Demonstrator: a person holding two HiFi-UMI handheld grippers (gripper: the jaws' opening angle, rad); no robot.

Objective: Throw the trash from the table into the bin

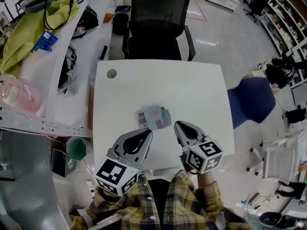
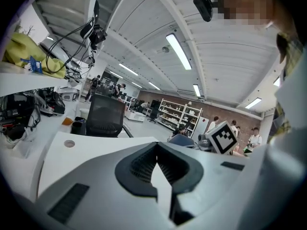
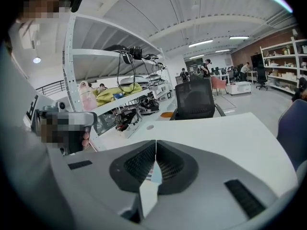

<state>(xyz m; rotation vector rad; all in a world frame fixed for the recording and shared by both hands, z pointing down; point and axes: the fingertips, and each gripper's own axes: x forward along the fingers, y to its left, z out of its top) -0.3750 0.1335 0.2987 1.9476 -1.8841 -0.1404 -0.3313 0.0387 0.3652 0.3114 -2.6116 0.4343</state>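
On the near half of the white table (image 1: 201, 85) a small flat packet (image 1: 153, 117) is lying, pink and grey-green, and we are taking it for the trash of the task. We are holding both claws just on the near side of it. The left gripper (image 1: 147, 134) is pointing at its near left corner and the right gripper (image 1: 178, 125) at its right edge, and neither seems to be touching it. Both claws are closed with nothing between the jaws; each gripper view is showing the two ribbed pads meeting at the tip. So we are judging that the step in hand is the approach to the packet, and that the pick-up is not yet begun. For the next move one claw is needing to open, to go down close to the table top and to close on an edge of the packet, which is thin and probably hard to catch. We are not finding the bin with certainty; a teal container (image 1: 76, 148) on the floor, left of the table, is maybe it.
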